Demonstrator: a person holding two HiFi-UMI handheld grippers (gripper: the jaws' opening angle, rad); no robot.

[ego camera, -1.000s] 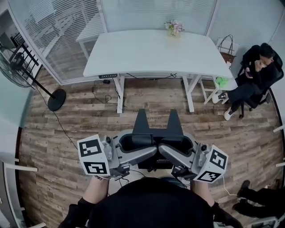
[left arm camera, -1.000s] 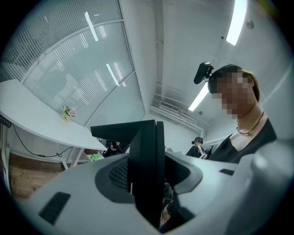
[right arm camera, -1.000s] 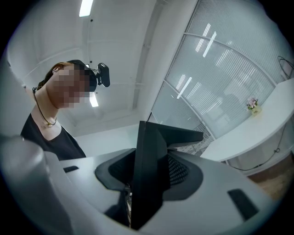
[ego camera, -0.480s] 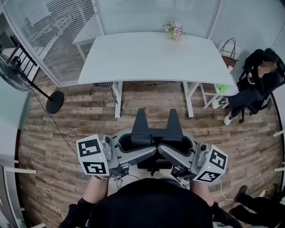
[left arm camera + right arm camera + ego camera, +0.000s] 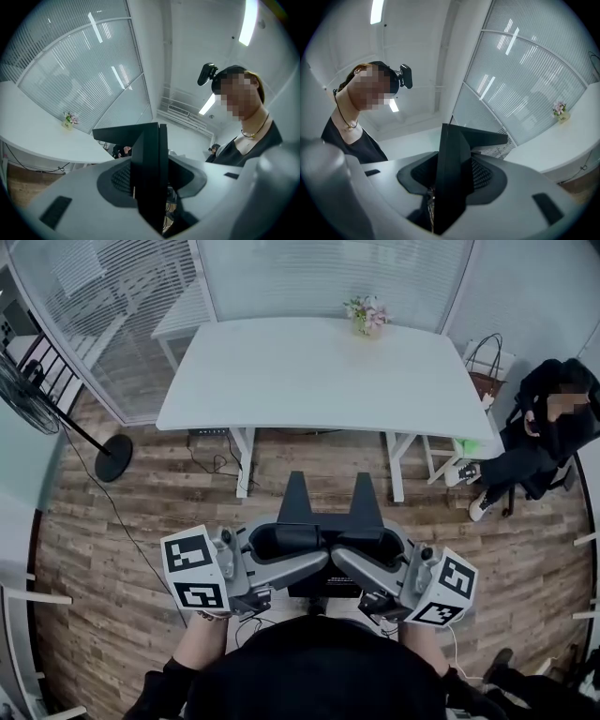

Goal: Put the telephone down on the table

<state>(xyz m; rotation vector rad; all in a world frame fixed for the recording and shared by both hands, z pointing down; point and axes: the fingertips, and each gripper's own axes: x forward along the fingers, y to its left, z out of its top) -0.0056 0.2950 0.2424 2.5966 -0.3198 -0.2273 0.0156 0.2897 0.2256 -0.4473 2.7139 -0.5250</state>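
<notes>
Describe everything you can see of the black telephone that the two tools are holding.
The black angular telephone looks like matte plastic: a flat body with two wedge-shaped arms pointing towards the white table. It hangs over the wooden floor, short of the table, clamped from both sides between the jaws of the left tool and the right tool.
</notes>
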